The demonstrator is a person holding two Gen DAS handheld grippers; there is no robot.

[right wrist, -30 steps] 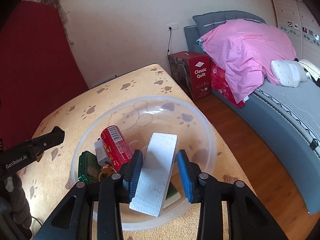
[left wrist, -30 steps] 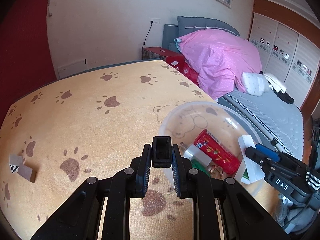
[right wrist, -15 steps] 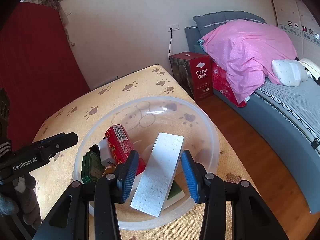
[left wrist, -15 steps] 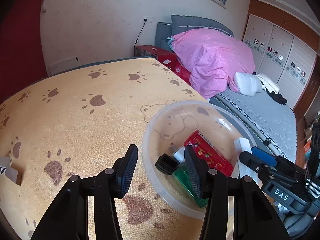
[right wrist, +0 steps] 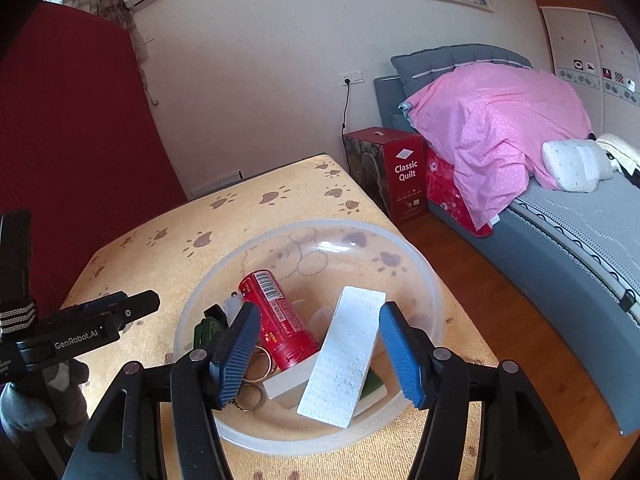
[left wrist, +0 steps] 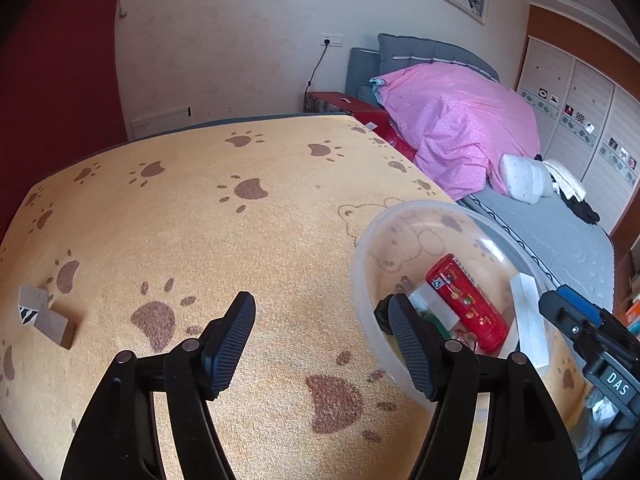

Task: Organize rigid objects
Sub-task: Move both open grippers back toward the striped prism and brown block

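A clear plastic bowl (left wrist: pixel 362 280) (right wrist: pixel 434 280) sits near the right edge of the paw-print table. It holds a red can (left wrist: pixel 468 304) (right wrist: pixel 280 328), a white plug (left wrist: pixel 430 304), a green box (right wrist: pixel 204 332), key rings (right wrist: pixel 256 364) and a small black piece (left wrist: pixel 382 312). A white block (right wrist: pixel 344 356) (left wrist: pixel 528 320) leans inside. My left gripper (left wrist: pixel 320 304) hovers at the bowl's near-left rim, its jaws opening with nothing between them. My right gripper (right wrist: pixel 318 312) is over the bowl, jaws opening around the white block without touching it.
Two small wooden blocks (left wrist: pixel 52 324), one zebra-striped (left wrist: pixel 30 306), lie at the table's far left. Beyond the table's right edge are wood floor (right wrist: pixel 500 280), a red "Classic Quilt" box (right wrist: pixel 404 176) and a bed with a pink quilt (right wrist: pixel 500 120).
The left gripper opened and dropped the small black piece into the bowl, then drew back to the left. The right gripper opened off the white block, which now rests in the bowl.
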